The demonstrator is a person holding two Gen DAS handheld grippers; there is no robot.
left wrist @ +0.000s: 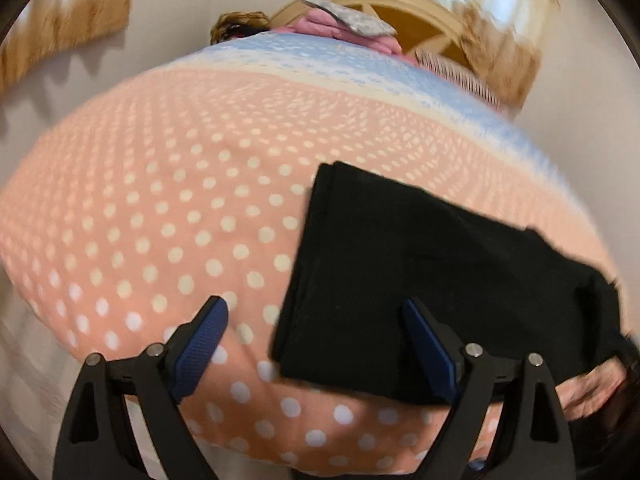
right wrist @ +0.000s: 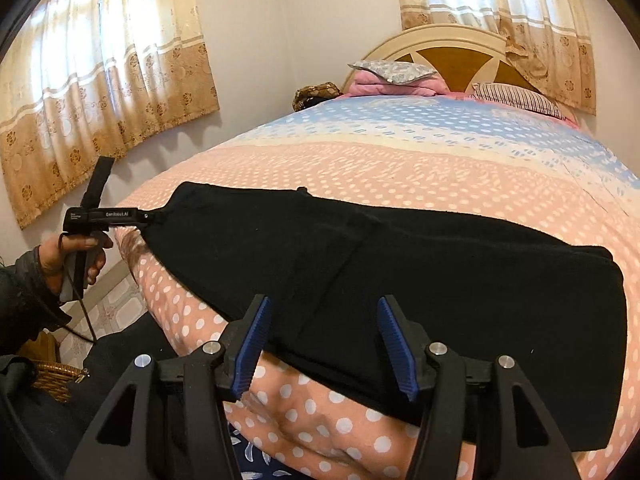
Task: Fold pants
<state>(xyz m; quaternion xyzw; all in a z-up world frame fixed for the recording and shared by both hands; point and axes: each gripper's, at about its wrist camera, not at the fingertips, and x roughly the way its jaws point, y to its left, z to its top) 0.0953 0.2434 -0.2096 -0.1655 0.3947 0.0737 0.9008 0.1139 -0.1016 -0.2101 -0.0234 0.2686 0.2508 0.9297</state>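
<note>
Black pants (right wrist: 400, 280) are laid flat across the dotted bed (right wrist: 360, 168); both the left gripper (left wrist: 316, 344) and right gripper (right wrist: 320, 344) are held wide open, nothing gripped

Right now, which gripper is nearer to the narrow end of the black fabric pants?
Left. The left gripper is at the pants' narrow end; the right gripper hovers over the middle.

R gripper (right wrist: 322, 344) open | pants (right wrist: 400, 280) flat on bed (right wrist: 400, 160) | L gripper (right wrist: 154, 216) at pants end
</note>
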